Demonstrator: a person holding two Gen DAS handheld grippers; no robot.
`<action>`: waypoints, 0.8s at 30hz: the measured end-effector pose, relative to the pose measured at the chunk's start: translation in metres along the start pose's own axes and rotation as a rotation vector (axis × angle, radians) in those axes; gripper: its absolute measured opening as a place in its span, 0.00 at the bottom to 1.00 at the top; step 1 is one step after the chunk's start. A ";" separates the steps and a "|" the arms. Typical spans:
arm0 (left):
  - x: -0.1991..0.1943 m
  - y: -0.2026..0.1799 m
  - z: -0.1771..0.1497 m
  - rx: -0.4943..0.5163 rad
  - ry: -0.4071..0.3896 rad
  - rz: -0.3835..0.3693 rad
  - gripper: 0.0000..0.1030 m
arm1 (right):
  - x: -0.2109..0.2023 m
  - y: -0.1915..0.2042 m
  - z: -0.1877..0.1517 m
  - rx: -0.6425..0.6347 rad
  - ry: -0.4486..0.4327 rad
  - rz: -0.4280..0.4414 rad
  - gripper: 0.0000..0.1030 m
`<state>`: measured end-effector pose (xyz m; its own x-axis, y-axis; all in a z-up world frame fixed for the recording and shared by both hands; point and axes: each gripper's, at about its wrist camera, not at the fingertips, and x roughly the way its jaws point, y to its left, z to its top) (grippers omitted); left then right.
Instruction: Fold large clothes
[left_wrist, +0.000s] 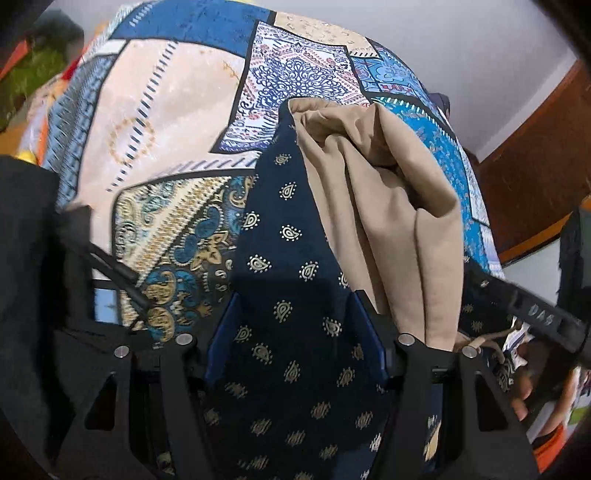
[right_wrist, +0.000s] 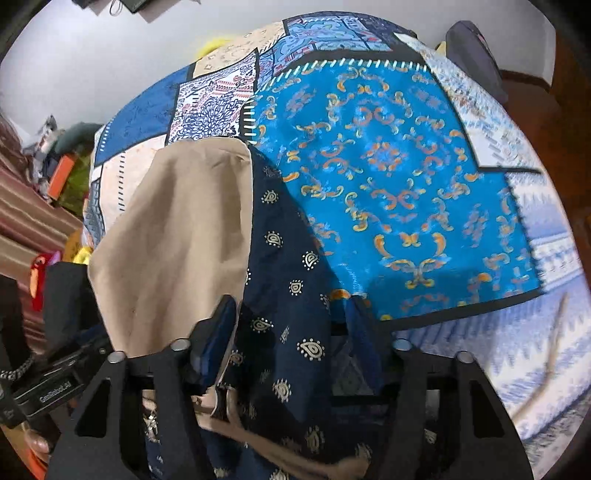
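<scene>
Navy paisley garment (left_wrist: 295, 280), with its tan lining (left_wrist: 384, 192), fills both tools: left tool (left_wrist: 295, 317) holds its cloth, right tool (right_wrist: 291, 321) too. Lower folds are cut off below. Beyond lies the patchwork bedspread (right_wrist: 388, 155), mostly bare toward its far edge.

1. Bed covered by patchwork bedspread (right_wrist: 388, 177), blue, cream and paisley panels; fills most of both views.
2. White wall (left_wrist: 461, 48) at 12–1 o'clock in left view; also 11 o'clock in right view.
3. Dark brown wooden panel (left_wrist: 535, 155) at 3 o'clock, left view.
4. Striped maroon fabric (right_wrist: 29, 206) at 9 o'clock, right view.
5. Colourful clutter (right_wrist: 62, 166) at 9–10 o'clock, blurred.
</scene>
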<state>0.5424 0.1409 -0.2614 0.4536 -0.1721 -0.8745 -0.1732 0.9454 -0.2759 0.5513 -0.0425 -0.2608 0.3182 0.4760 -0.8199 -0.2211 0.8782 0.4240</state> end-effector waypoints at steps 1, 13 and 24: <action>0.002 0.002 -0.001 -0.011 -0.005 -0.009 0.59 | 0.001 0.002 -0.003 -0.016 -0.011 -0.010 0.41; -0.040 -0.002 -0.007 0.014 -0.058 -0.011 0.04 | -0.052 0.030 -0.013 -0.205 -0.087 -0.050 0.09; -0.159 -0.023 -0.055 0.124 -0.132 -0.122 0.04 | -0.155 0.055 -0.067 -0.357 -0.174 -0.048 0.09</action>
<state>0.4264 0.1313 -0.1374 0.5764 -0.2576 -0.7755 -0.0049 0.9479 -0.3185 0.4284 -0.0716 -0.1360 0.4802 0.4626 -0.7453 -0.4989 0.8428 0.2016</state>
